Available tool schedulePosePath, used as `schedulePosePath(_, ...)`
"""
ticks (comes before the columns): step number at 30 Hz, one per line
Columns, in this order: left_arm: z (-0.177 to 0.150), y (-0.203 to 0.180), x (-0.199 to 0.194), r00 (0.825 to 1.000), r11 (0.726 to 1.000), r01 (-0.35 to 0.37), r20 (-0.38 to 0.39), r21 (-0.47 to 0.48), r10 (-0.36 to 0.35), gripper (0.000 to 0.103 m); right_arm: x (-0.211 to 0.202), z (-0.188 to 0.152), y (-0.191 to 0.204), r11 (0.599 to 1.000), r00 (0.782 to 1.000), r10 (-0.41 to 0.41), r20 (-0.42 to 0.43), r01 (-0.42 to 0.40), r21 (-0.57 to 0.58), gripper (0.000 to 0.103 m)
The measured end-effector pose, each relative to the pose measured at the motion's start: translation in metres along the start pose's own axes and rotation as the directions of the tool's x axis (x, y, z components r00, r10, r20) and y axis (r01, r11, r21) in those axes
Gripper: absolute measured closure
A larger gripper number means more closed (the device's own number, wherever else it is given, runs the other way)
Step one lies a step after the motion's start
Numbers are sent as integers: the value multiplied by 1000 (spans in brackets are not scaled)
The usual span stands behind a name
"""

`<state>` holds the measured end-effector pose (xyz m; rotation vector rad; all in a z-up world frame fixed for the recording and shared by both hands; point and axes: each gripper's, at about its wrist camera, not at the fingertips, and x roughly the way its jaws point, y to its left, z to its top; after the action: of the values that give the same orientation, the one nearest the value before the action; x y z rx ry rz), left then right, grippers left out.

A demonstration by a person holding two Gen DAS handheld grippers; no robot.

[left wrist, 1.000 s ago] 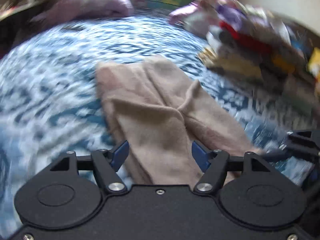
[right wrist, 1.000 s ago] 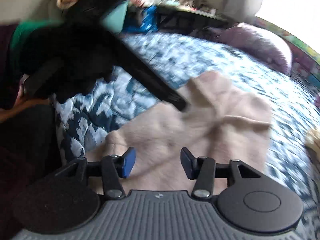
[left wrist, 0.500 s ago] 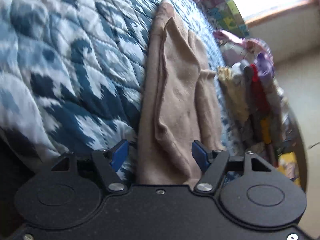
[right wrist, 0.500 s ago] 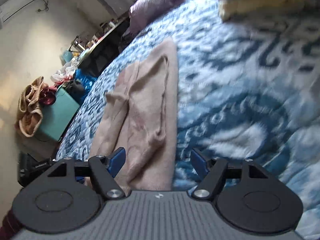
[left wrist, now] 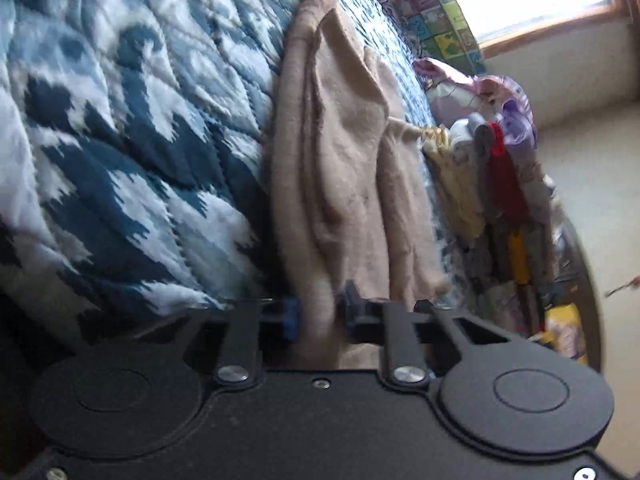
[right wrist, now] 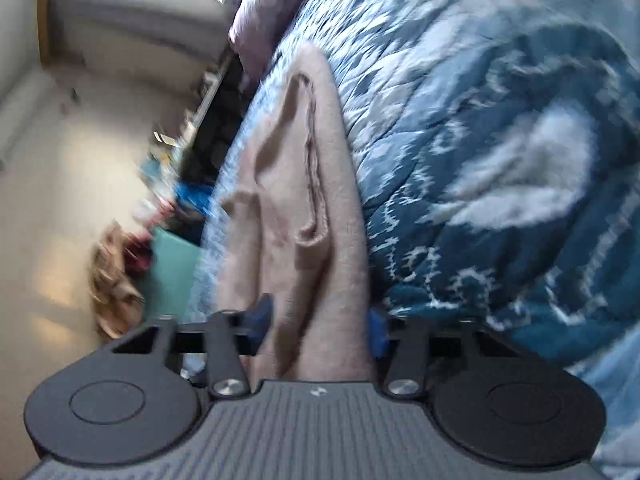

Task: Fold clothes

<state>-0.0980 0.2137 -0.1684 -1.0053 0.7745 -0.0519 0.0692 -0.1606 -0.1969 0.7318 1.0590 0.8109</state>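
The sweater is a soft tan colour, a bit fuzzy, with long folds and wrinkles running down it. It lies on the bed on top of a blue and white quilt. One flap of it is folded over the middle and comes to a point. In the right wrist view the same sweater looks a little pink, and a dark seam line runs down it.

The left gripper has its blue fingers pressed close together on the near edge of the sweater, so it is pinching the cloth. The right gripper has its fingers wider apart, with a thick bunch of the sweater's edge filling the gap between them. The cloth touches both fingers, but I cannot tell if it is squeezed tight.

Beside the sweater, on the far side of the bed, sits a pile of clothes in red, yellow, purple and grey. A purple pillow lies at the top of the bed. On the floor next to the bed is a teal box, with more bunched-up cloth just beside it.
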Motion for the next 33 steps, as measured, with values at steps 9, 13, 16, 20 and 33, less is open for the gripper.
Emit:
schedulePosePath(9,6,-1,-24,998,999,-27,-52,26,28,46,-4,-12,41,968,988,-139,-70,121,-221,58)
schedulePosePath(13,12,-42,-63,997,908,-75,34,411,67,42,-33,-17,74,855,976,-217,-17,181,-485,44)
schedulePosePath(16,-10,-75,-74,984,590,-181,147,787,105,35,-50,-31,96,601,940,-331,89,282,-747,44)
schedulePosePath(20,-56,-76,-51,959,-14,-224,223,975,176,35,-63,-69,104,75,874,-404,272,327,-942,41)
schedulePosePath(33,-89,-7,-30,963,-632,-144,254,761,86,32,-50,-125,54,-633,851,-314,421,143,-761,37)
